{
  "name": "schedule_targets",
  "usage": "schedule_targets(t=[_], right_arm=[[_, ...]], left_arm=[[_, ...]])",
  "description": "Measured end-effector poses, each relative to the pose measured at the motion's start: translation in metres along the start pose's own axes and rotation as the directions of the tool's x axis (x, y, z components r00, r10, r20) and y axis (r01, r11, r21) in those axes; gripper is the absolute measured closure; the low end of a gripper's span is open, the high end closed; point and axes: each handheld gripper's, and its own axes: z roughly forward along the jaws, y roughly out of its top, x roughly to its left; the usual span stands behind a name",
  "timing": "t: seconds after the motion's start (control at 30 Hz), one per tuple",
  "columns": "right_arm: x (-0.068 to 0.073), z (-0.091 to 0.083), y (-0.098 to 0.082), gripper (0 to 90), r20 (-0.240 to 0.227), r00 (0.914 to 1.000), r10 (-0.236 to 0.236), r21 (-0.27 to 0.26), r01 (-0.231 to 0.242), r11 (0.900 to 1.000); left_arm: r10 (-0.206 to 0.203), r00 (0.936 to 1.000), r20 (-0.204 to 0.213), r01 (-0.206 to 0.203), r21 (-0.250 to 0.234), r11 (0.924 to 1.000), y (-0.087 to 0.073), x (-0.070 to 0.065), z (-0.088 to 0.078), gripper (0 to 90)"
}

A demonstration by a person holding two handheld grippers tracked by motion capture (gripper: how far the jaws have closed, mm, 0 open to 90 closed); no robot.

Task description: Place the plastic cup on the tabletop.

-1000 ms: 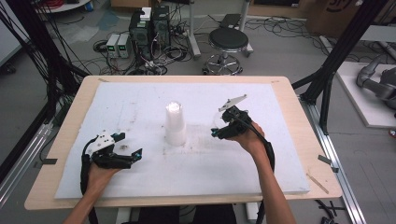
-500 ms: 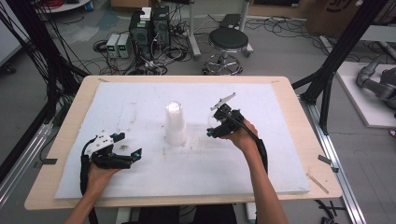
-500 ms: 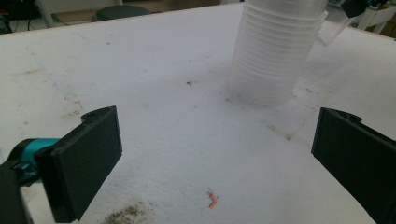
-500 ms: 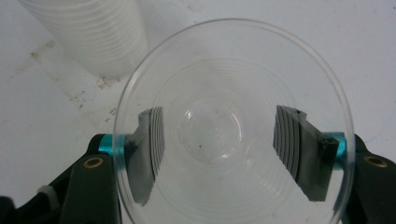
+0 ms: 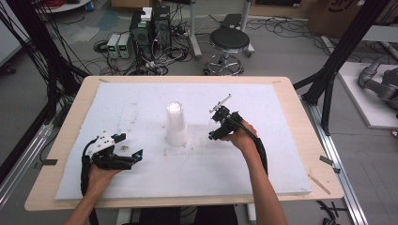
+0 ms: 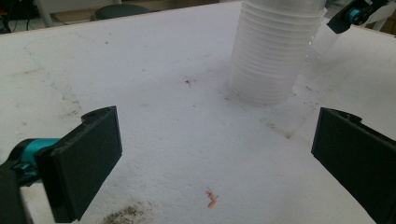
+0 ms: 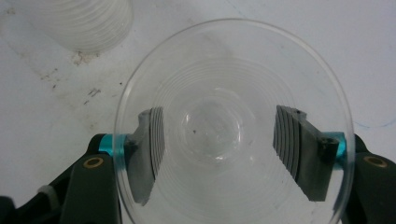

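A: Clear plastic, ribbed: one single cup [image 7: 232, 126] sits between the right claw [image 7: 224, 154] jaws in the right gripper view, mouth toward the camera. Both black jaws show through its wall, one on each side. They look closed on it, though actual contact is hard to confirm through the plastic.

B: And the stack?

A: High view first. One stack of nested cups [image 5: 175, 124], upside down, on the white foam sheet [image 5: 141, 101] that covers the desk [image 5: 291, 93]. Right claw [image 5: 217, 132] is just to the right of the stack, lifted a little, with the clear cup faint at its tip. Left claw [image 5: 133, 157] rests on the sheet, lower left of the stack, well apart from it.

B: Left gripper view?

A: Left claw [image 6: 219, 154] jaws stand wide, nothing between them. The stack [image 6: 275, 46] is ahead and right of centre; the right claw's tip [image 6: 352, 14] shows just past it. One small orange scrap [image 6: 211, 198] lies on the foam between the jaws.

B: Step?

A: Judgement: one cup is off the stack and in carry. The next move calls for setting it down on bare foam away from the stack, then easing the jaws apart without crushing the thin wall.

B: Counts?

A: One stack, individual cups too many to count; one loose cup; two claws.
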Motion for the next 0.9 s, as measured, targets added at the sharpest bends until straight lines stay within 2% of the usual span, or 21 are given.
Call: schedule_targets(t=[0.1,0.2,0.4,0.47,0.53,0.57,0.63,0.7,0.77,0.9], right_arm=[[-0.001,0.007,0.001,34.3,0.004,0.9999,-0.013,0.017,0.012,1.0],[-0.003,0.009,0.002,34.3,-0.008,0.9997,0.023,-0.007,-0.023,1.0],[-0.005,0.011,0.001,33.1,-0.008,0.9995,0.03,-0.02,-0.03,0.999],[-0.005,0.012,0.0,30.0,-0.004,0.9994,0.033,-0.027,-0.034,0.999],[-0.005,0.017,-0.002,20.7,0.006,0.9995,0.032,-0.026,-0.031,0.999],[-0.006,0.019,-0.004,16.6,0.008,0.9993,0.037,-0.037,-0.036,0.999],[-0.007,0.022,-0.007,15.1,0.012,0.9991,0.042,-0.063,-0.041,0.997],[-0.009,0.024,-0.011,14.6,-0.007,0.999,0.043,-0.076,-0.044,0.996],[-0.009,0.025,-0.014,14.6,-0.006,0.9988,0.049,-0.077,-0.05,0.996],[-0.009,0.021,-0.023,14.6,-0.01,0.9979,0.063,-0.136,-0.064,0.989]], left_arm=[[-0.006,1.0,0.003,0.006,0.001,1.0,0.0,0.0,0.001,1.7],[-0.006,1.0,0.007,0.006,0.004,1.0,0.0,0.001,0.001,1.7],[-0.007,0.9999,0.008,0.007,0.006,1.0,0.0,0.001,0.001,1.7],[-0.006,0.9999,0.01,0.006,0.006,1.0,0.0,0.001,0.001,1.7],[-0.007,0.9999,0.01,0.007,0.007,1.0,0.0,0.001,0.001,1.7],[-0.007,0.9999,0.01,0.007,0.007,0.9999,0.0,0.001,0.001,1.7],[-0.01,0.9999,0.009,0.01,0.006,0.9999,0.0,0.001,0.001,1.7],[-0.014,0.9999,0.009,0.014,0.004,0.9999,0.0,0.001,0.001,1.7],[-0.015,0.9999,0.009,0.014,0.006,0.9999,0.0,0.001,0.001,1.7],[-0.015,0.9999,0.008,0.015,0.004,0.9999,0.0,0.001,0.001,1.7]])
